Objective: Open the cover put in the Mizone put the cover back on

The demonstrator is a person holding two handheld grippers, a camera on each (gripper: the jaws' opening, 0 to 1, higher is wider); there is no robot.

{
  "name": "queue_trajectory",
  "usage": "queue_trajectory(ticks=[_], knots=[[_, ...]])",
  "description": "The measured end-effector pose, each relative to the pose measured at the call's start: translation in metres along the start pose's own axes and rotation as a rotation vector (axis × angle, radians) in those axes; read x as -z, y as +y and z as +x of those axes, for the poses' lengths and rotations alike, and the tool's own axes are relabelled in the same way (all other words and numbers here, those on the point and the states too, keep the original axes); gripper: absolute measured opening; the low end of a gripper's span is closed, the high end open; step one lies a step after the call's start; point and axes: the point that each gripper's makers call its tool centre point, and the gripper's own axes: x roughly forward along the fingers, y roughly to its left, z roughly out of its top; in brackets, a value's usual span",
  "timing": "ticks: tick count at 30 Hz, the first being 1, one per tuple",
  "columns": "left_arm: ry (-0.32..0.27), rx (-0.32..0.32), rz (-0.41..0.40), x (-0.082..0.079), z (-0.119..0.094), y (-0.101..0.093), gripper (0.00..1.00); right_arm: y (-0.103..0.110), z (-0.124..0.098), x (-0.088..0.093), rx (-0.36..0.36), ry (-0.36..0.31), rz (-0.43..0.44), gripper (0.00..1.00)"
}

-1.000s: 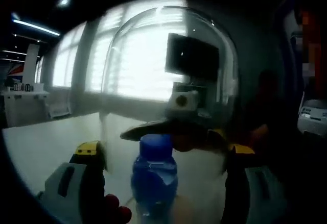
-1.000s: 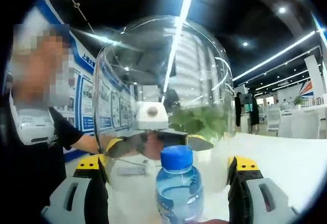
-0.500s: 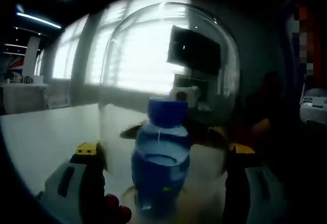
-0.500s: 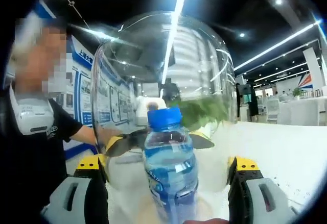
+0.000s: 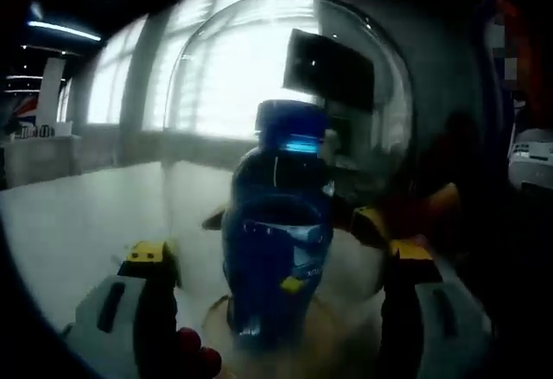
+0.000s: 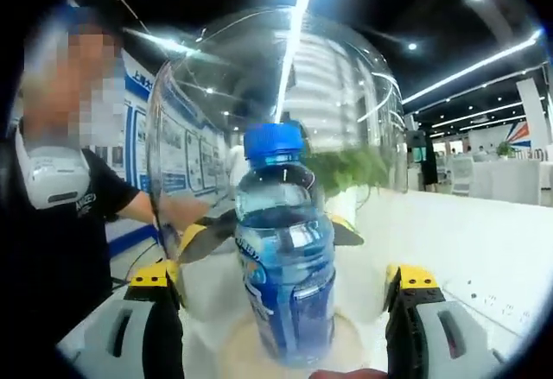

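Note:
The blue Mizone bottle (image 5: 276, 258) (image 6: 285, 258) with a blue cap stands upright on a pale round base (image 6: 238, 344). A clear glass dome cover (image 5: 285, 68) (image 6: 346, 94) surrounds it down to about its lower half. My left gripper (image 5: 278, 254) holds the dome between its two jaws, which press on its sides. From the opposite side my right gripper (image 6: 283, 275) grips the dome the same way. Through the glass, each view shows the other gripper's yellow-tipped jaws behind the bottle.
The base sits on a white table (image 5: 69, 232) (image 6: 467, 241). A person in a black shirt (image 6: 60, 224) is close at the left of the right gripper view. Bright windows (image 5: 112, 94) lie beyond the table, with more tables and chairs (image 6: 484, 180) far off.
Both grippers have come down with the dome. The bottle, earlier with only its cap at the dome's rim, now stands well up inside the glass.

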Motion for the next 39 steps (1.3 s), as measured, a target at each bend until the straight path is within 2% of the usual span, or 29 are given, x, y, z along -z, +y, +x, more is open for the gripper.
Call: queue_trajectory(ticks=[6,8,26,39], knots=[[-0.021,-0.004,0.0,0.004,-0.003,-0.002,0.84,0.0,0.001,0.003,-0.001,0.011,-0.008,0.9],[-0.019,-0.003,0.018,0.007,-0.005,-0.004,0.84,0.003,0.003,0.005,-0.002,0.041,-0.036,0.9],[-0.042,-0.009,0.028,0.007,-0.008,-0.002,0.84,0.005,0.004,0.005,0.003,0.029,-0.044,0.9],[-0.054,-0.058,0.023,0.005,-0.02,-0.008,0.82,0.008,0.003,0.007,0.051,0.073,-0.043,0.9]])
